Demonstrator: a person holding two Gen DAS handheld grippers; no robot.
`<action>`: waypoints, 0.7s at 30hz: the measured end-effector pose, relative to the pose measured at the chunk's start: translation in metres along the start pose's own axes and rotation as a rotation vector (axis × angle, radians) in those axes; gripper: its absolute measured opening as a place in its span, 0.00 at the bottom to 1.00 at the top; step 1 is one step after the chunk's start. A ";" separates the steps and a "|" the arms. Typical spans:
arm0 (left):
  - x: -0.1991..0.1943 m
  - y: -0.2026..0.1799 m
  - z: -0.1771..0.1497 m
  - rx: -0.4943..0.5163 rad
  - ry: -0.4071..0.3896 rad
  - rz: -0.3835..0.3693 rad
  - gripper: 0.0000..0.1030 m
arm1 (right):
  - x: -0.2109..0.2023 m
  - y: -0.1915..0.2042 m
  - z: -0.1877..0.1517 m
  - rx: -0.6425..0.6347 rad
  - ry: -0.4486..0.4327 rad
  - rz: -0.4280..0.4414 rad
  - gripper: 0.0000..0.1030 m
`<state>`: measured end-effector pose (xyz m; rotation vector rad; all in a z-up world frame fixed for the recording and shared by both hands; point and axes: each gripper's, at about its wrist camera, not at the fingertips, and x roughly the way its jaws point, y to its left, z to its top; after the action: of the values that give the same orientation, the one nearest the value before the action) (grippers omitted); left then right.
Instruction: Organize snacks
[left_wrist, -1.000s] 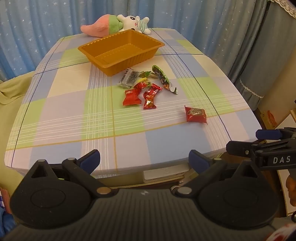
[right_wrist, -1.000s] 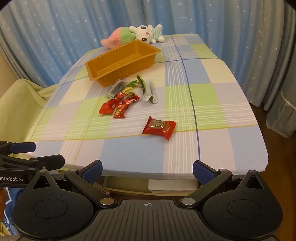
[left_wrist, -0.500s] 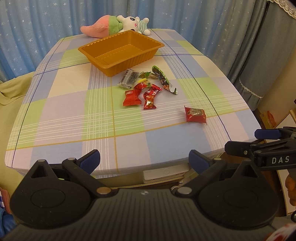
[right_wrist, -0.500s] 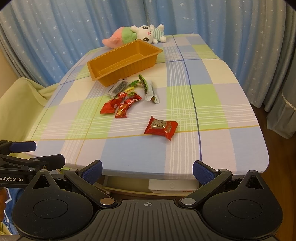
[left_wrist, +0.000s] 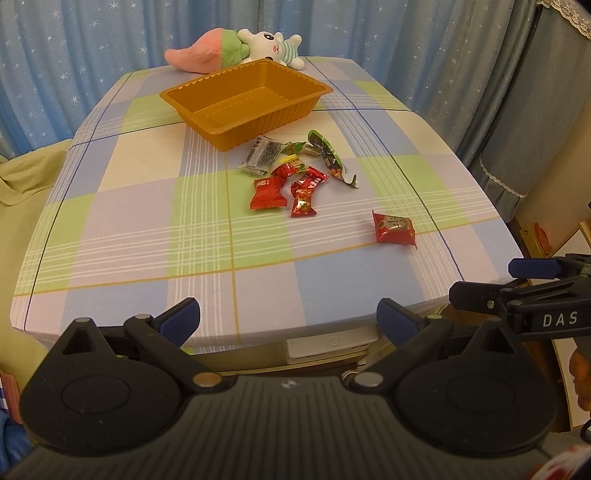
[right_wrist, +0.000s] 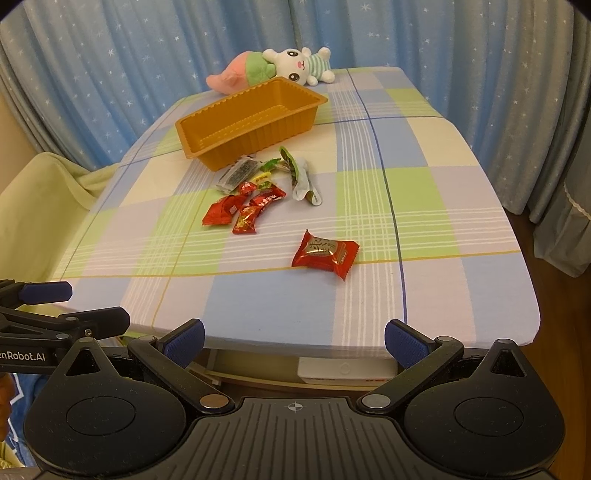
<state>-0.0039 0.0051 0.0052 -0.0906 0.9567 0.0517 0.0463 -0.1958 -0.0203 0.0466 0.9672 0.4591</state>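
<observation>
Crinkly foil snacks (left_wrist: 284, 179) lie beside ribbed rectangular plastic tray (left_wrist: 245, 98).

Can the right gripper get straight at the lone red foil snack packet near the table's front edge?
Probably yes: the right gripper is open, and the lone red foil snack packet lies apart from the other wrappers with only bare tablecloth between.

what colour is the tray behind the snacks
The tray is orange-brown with ribbed walls, clearest in the left wrist view.
</observation>
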 end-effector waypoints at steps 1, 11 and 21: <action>0.000 0.000 0.000 0.000 0.000 0.000 0.99 | 0.000 0.000 0.000 0.000 0.000 0.000 1.00; 0.000 0.003 0.000 -0.003 -0.001 -0.001 0.99 | 0.000 0.001 0.001 0.000 0.000 0.000 1.00; 0.000 0.003 -0.001 -0.002 -0.001 -0.001 0.99 | 0.001 0.002 0.001 0.000 0.000 -0.001 1.00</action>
<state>-0.0050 0.0083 0.0049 -0.0927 0.9557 0.0512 0.0467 -0.1939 -0.0199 0.0458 0.9676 0.4583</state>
